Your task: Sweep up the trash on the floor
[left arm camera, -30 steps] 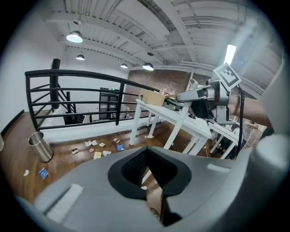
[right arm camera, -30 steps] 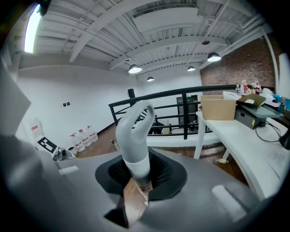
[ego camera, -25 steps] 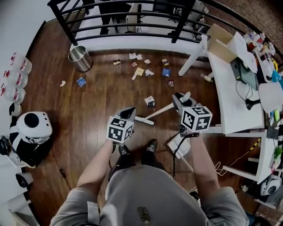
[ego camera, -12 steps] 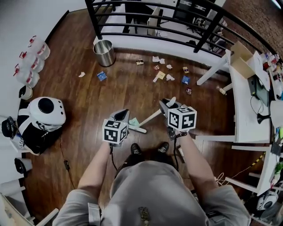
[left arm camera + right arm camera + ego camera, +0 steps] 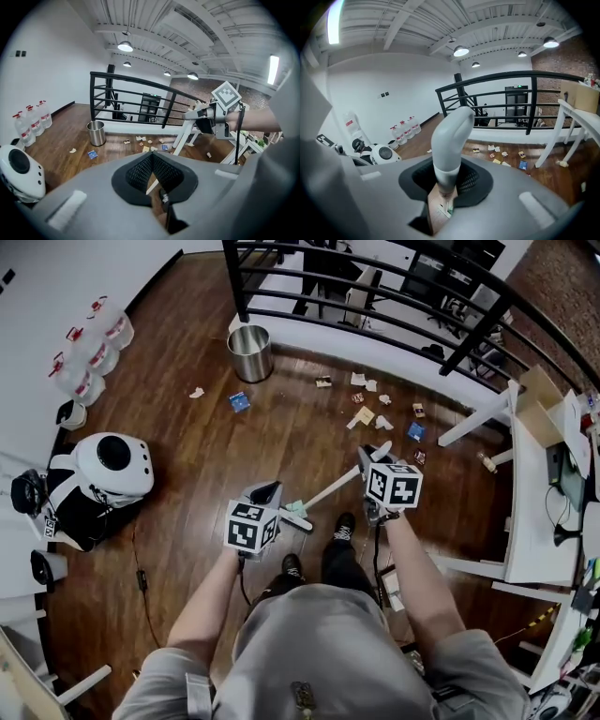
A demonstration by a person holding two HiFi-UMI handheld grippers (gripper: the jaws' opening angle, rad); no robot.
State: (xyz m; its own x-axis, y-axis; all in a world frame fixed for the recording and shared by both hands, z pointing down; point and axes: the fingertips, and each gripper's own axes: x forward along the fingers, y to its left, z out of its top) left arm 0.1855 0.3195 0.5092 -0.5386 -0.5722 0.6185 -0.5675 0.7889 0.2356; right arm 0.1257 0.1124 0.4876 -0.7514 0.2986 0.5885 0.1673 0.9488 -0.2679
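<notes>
- Right gripper (image 5: 449,179): is clamping the broom handle (image 5: 450,133) between its jaws, the grey grip end sticking out ahead of them.
- Left gripper (image 5: 151,171): is keeping its jaws pressed together with nothing showing between them, and is hovering just beside the broom head (image 5: 298,518).
- Trash cluster (image 5: 375,413): paper scraps and small packets are lying along the far edge of the floor (image 5: 187,460), under the railing (image 5: 375,307). They are ahead of the right gripper and well apart from the broom head.
- Green scrap (image 5: 294,506): is lying just beside the broom head, near the person's feet.
- Broom axis: is running slantwise from the right gripper back and leftward to the head. The head is therefore sitting on the person's side of the cluster, and by my judgement needs carrying forward first.
- Stray pieces: a blue packet (image 5: 239,401) and a pale scrap (image 5: 196,392) are lying near the metal bin (image 5: 249,352), toward the far left corner, on the left gripper's side.
- Nearer hand: the right one is standing closer to the cluster.
</notes>
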